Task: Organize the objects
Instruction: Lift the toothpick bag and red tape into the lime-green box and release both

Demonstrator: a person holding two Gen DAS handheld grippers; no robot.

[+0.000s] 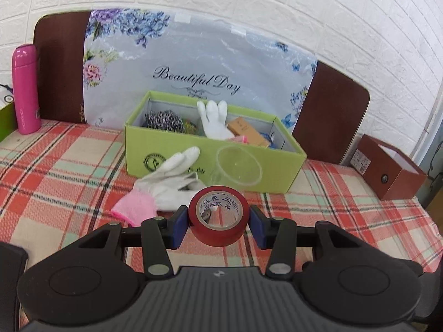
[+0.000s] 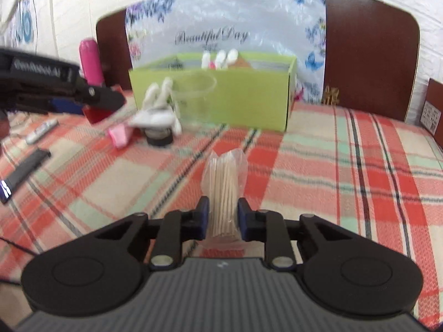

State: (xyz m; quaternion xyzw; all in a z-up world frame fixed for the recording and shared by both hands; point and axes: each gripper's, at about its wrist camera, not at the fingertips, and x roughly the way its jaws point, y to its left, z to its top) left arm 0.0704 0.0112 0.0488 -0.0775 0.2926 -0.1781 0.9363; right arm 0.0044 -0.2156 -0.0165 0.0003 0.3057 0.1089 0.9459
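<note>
Right wrist feed is pretty blurry, so the far stuff is mush for me: there's a dark round thing (image 2: 159, 138) half under the white glove with the pink cuff (image 2: 155, 113) that I can't identify, plus a marker-looking stick (image 2: 41, 130) and a flat black object (image 2: 23, 173) cut off at the left edge. My left hand-held gripper (image 1: 218, 222) has its blue pads pressed on both sides of a red tape roll (image 1: 218, 215), lifted above the plaid cloth (image 1: 55, 171) on the worktop; the core has printing but I can't read it. My right hand-held gripper (image 2: 221, 218) is closed on a clear bag of wooden sticks (image 2: 224, 185), also up off the cloth. The green box (image 1: 210, 163) sits further back, open on top, and holds a metal scrubber (image 1: 164, 121), another white glove (image 1: 214, 121) poking up over the rim, a small tan carton (image 1: 247, 131) and something pink; the rest inside is hidden by the front wall. A clear plastic cup (image 1: 235, 168) stands right in front of the box, next to the glove. Behind it a floral sheet (image 1: 193, 52) reads "Beautiful Day". Off left there's a pink flask (image 1: 25, 88) with writing I can't make out, and off right a brown box (image 1: 387, 166) with a label too small to read.
</note>
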